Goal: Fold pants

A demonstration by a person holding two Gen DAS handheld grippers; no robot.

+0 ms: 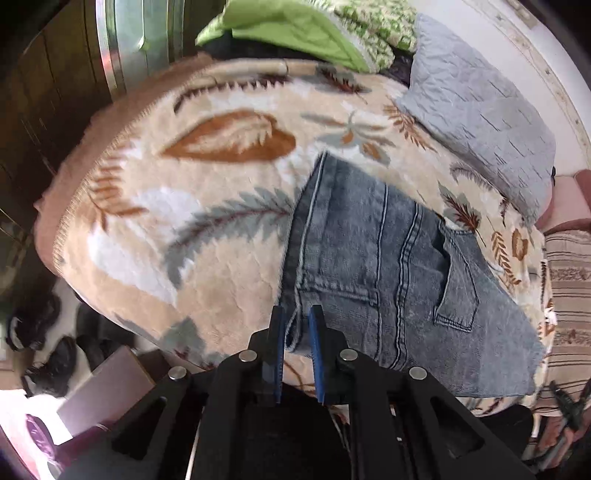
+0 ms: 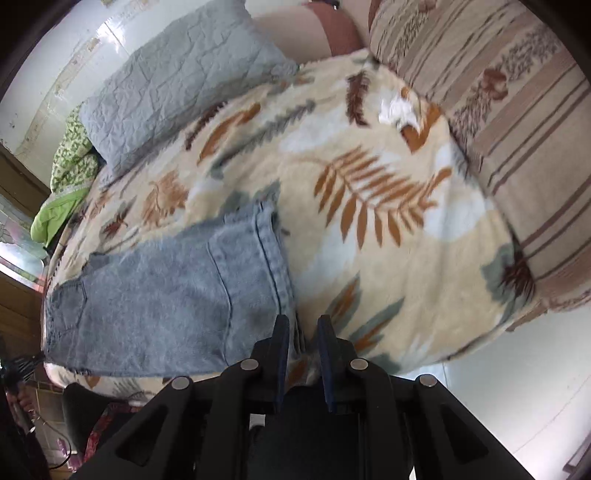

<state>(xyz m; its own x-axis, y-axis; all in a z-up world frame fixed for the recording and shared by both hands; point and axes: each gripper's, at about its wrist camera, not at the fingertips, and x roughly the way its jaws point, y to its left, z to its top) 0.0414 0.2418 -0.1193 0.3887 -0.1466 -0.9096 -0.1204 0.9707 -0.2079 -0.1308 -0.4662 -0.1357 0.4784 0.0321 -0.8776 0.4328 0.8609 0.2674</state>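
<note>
Faded blue jeans (image 1: 388, 266) lie folded in a flat block on a cream blanket with a leaf print (image 1: 207, 192). My left gripper (image 1: 297, 314) is at the near left corner of the jeans; the waistband edge sits between its two fingers, which stand a small gap apart. In the right wrist view the jeans (image 2: 166, 291) lie left of centre. My right gripper (image 2: 303, 321) is at their near right corner, with the hem edge between its slightly parted fingers.
A grey quilted pillow (image 1: 480, 125) and green bedding (image 1: 288, 29) lie at the far side. A striped cushion (image 2: 509, 122) borders the blanket. Dark clutter sits on the floor (image 1: 55, 350) past the near left bed edge.
</note>
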